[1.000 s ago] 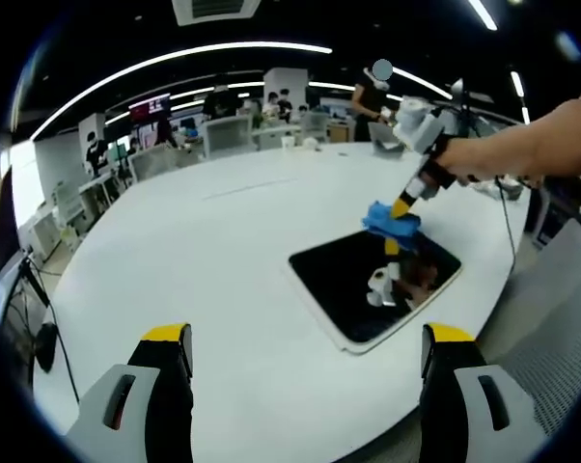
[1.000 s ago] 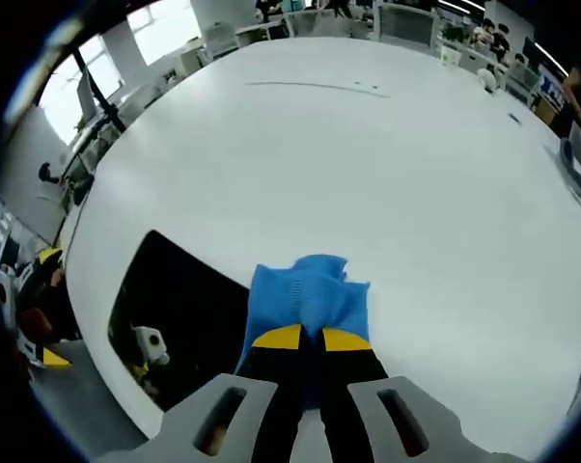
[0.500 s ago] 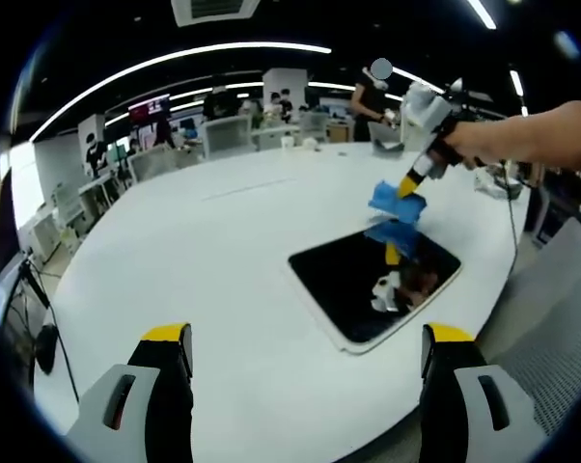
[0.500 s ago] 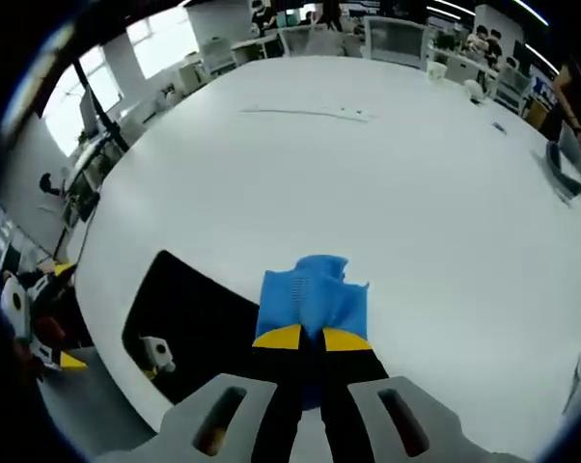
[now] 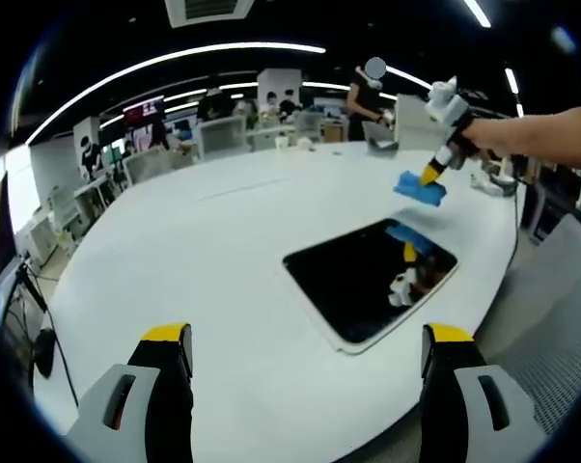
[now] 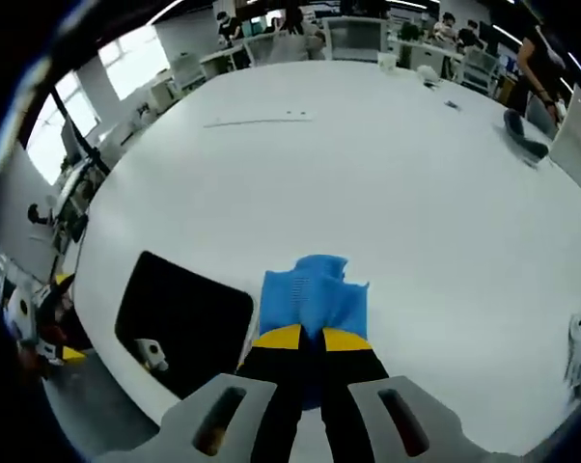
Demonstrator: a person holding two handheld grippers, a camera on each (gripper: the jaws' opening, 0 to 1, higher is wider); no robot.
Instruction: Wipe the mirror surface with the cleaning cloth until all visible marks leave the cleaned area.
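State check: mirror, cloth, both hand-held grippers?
mirror: flat on white table, uncovered, no marks discernible
cloth: pinched in right hand-held gripper, raised off mirror
right hand-held gripper: shut on cloth
left hand-held gripper: open, empty

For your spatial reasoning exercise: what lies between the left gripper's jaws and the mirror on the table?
In the left gripper view, bare white table is all that separates the open left gripper from the mirror.

We list: large white table (image 5: 204, 251); curved ceiling light strips (image 5: 175, 58); office desks (image 5: 233, 130); bright windows (image 6: 136, 58).
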